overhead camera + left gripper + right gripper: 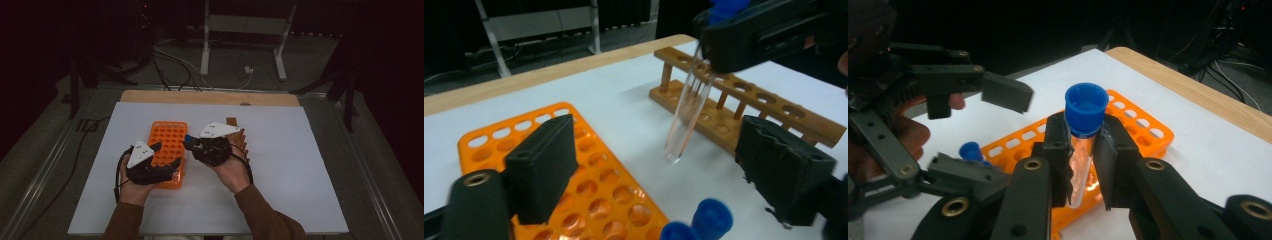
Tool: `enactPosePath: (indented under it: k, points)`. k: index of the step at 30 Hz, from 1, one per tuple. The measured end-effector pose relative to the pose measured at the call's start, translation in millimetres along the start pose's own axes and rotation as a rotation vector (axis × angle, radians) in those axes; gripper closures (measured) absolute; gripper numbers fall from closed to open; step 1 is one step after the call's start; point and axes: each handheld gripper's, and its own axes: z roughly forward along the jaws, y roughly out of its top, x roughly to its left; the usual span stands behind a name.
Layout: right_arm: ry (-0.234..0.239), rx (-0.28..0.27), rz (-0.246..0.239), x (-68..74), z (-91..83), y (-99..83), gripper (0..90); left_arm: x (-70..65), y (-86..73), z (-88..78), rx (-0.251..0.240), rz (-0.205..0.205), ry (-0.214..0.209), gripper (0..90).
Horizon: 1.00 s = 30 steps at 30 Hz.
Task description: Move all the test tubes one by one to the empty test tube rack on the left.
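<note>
- The orange rack [167,152] lies on the white desk [300,165], left of the desk's middle; all places below are told from this rack.
- The right tool [1082,165] pinches a clear tube [1079,170] with a blue cap [1086,107], jaws pressed on the glass just under the cap. From above, this tool [192,145] hangs at the rack's right edge.
- In the left gripper view the tube [686,117] slants in the air to the right of the rack [589,185], its round bottom off the desk, apart from the rack.
- The left tool [167,156] hovers over the rack's near half, jaws spread with nothing between them.
- Two more blue-capped tubes [711,217] stand at the rack's near right corner; whether they sit in holes I cannot tell.
- A wooden rack [744,107] lies just beyond the orange one's right side, mostly behind the right hand [232,167] from above.
- Open desk runs wide to the right of the racks, a narrower band left, and a bare strip behind, up to the desk's wooden far edge [210,97].
</note>
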Motion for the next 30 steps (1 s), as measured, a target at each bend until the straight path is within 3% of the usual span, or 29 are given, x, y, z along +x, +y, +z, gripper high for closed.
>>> enactPosePath:
  k: [3, 10, 16, 25, 30]
  points:
    - [0.012, -0.001, 0.003, 2.7, 1.4, 2.0, 77.3, -1.7, 2.9, 1.1, -0.011, 0.005, -0.003, 24.6]
    - [0.039, -0.002, 0.015, 5.9, 4.1, 6.4, 77.3, -5.2, 5.1, 5.6, -0.004, 0.038, -0.039, 49.5]
    - [0.056, 0.002, 0.014, 8.6, 6.2, 6.8, 77.3, -6.9, 5.9, 7.0, -0.005, 0.06, -0.052, 64.7]
    - [0.065, 0.002, 0.016, 10.8, 8.4, 6.7, 77.3, -6.9, 7.0, 5.7, -0.01, 0.079, -0.054, 76.2]
    - [0.065, 0.006, 0.013, 10.9, 8.6, 6.6, 77.3, -7.2, 7.0, 5.9, -0.006, 0.093, -0.057, 77.8]
